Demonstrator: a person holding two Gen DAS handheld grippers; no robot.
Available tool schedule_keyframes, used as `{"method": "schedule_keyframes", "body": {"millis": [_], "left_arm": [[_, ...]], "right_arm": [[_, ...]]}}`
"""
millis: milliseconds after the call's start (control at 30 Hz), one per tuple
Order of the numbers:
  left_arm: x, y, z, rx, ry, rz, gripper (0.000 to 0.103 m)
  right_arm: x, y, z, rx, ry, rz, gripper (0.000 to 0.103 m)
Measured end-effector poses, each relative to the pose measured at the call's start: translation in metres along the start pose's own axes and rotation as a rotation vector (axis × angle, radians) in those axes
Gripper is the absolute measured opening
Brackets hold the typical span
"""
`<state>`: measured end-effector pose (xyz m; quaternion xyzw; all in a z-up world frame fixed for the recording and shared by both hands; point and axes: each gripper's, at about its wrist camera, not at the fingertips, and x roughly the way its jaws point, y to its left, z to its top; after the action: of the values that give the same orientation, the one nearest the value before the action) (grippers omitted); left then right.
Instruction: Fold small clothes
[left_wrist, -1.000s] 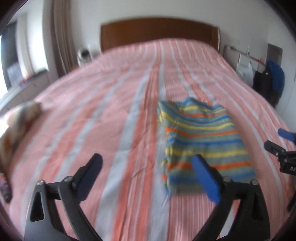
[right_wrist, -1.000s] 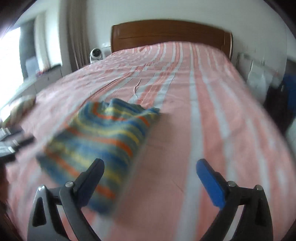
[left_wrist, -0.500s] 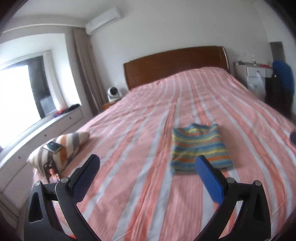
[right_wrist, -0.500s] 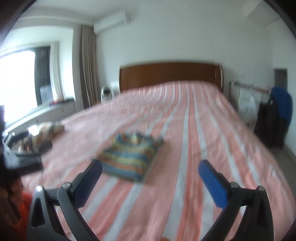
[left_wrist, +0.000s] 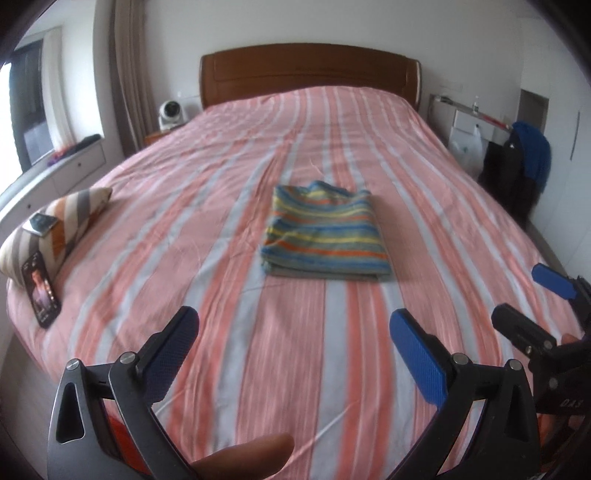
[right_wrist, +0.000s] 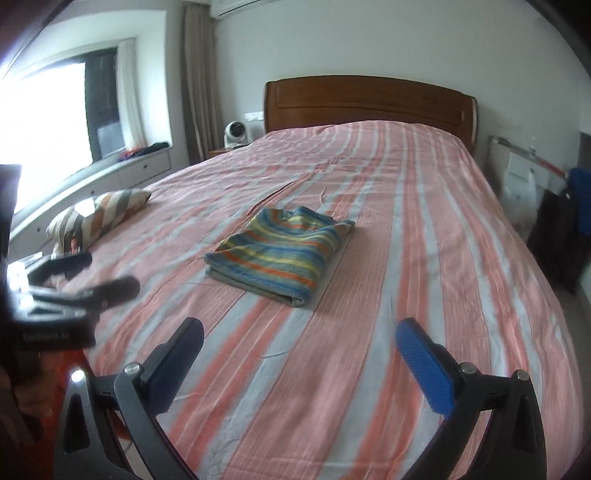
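Observation:
A small garment with blue, yellow and orange stripes lies folded into a neat rectangle on the middle of the bed. My left gripper hangs open near the foot of the bed, well short of the garment, holding nothing. My right gripper is open too and also empty, back from the garment. In the left wrist view the right gripper shows at the right edge. The left gripper appears blurred at the left of the right wrist view.
A striped cushion lies at the bed's left edge with one phone on top and another phone leaning against it. A wooden headboard closes the far end. Dark bags and clothes stand at the right.
Both grippers have drawn back from the folded garment toward the foot of the bed. The garment now looks smaller and farther off and lies still.

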<state>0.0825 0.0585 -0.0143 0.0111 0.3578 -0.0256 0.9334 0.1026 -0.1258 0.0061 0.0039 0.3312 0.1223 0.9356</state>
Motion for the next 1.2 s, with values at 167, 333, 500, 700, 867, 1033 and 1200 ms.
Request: {"method": "schedule_keyframes", "body": {"millis": [167,333,500,700,867,1033,1200], "left_arm": [[-0.005,-0.005,-0.005,0.018,0.011,0.008,0.103],[-0.001,-0.009,-0.007,0.047,0.052,0.039,0.103],[-0.001,-0.008,-0.009,0.042,0.086,0.055,0.103],[-0.010,-0.011,-0.007,0.063,0.087,0.067,0.103],[-0.021,-0.013,-0.003,0.072,0.075,0.063,0.103],[-0.030,-0.008,0.000,0.055,0.064,0.060,0.103],[-0.031,-0.008,0.003,0.066,0.056,0.072,0.103]], "right_arm": [[0.004,0.000,0.000,0.024,0.059,0.046,0.103],[0.002,0.001,0.001,0.054,0.072,-0.009,0.103],[0.003,0.004,-0.001,0.041,0.079,-0.043,0.103],[-0.003,0.011,-0.001,0.016,0.096,-0.059,0.103],[-0.011,0.017,0.008,0.014,0.130,-0.034,0.103],[-0.021,0.018,0.016,0.012,0.136,-0.043,0.103],[-0.025,0.021,0.021,0.027,0.149,-0.046,0.103]]}}
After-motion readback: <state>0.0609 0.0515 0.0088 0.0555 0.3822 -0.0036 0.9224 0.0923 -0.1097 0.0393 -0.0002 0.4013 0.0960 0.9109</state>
